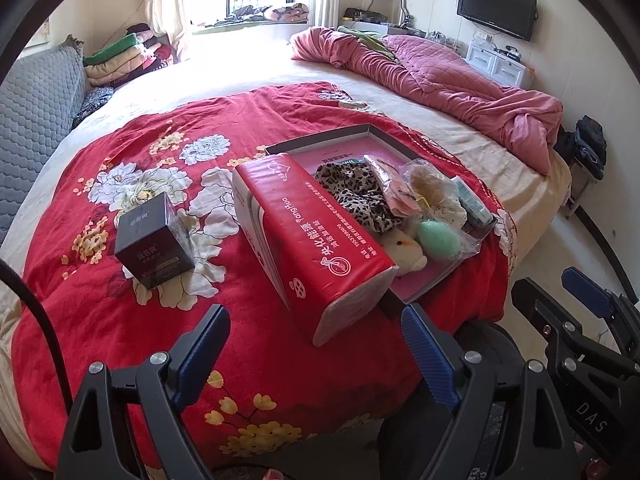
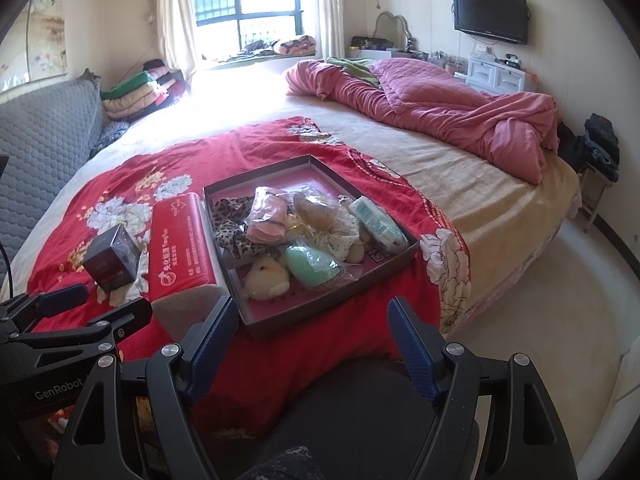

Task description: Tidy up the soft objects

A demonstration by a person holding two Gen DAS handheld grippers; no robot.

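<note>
Left wrist view: your left gripper [image 1: 316, 344] hangs spread, empty, near the red tissue pack [image 1: 308, 236]. Right gripper [image 2: 312, 336] likewise spread, empty. Soft items fill the tray [image 2: 280, 316] on the red blanket [image 1: 140, 160].

A wide bed [image 2: 460, 196] carries a red floral blanket [image 2: 248, 148] on its near side. On the blanket lie a dark small box [image 2: 112, 258] at left, a red tissue pack [image 2: 180, 240] beside it, and a shallow tray [image 2: 332, 300] at right. A crumpled pink quilt [image 2: 432, 104] lies far right.
</note>
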